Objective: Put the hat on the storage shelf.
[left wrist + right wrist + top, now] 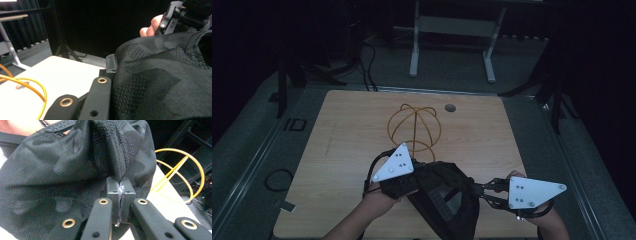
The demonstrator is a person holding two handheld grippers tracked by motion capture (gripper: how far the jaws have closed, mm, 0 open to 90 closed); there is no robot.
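A black camouflage-patterned cap (444, 197) hangs between my two grippers over the near part of the wooden table (337, 150). My left gripper (424, 172) holds its left side. In the left gripper view the fabric (162, 80) drapes over one jaw of my left gripper (115, 62), and the other jaw sits near the middle. My right gripper (473, 189) pinches the cap's right side. In the right gripper view its pads (121, 186) are pressed together on a ridge of the cap (62, 175). A yellow wire dome (414, 127) stands just beyond the cap.
A round grommet (450, 107) sits in the table's far edge. On the floor lie a cable loop (279, 179) at the left and a white desk frame (452, 30) beyond the table. Dark stands flank both sides. The other hand (150, 27) appears in the left gripper view.
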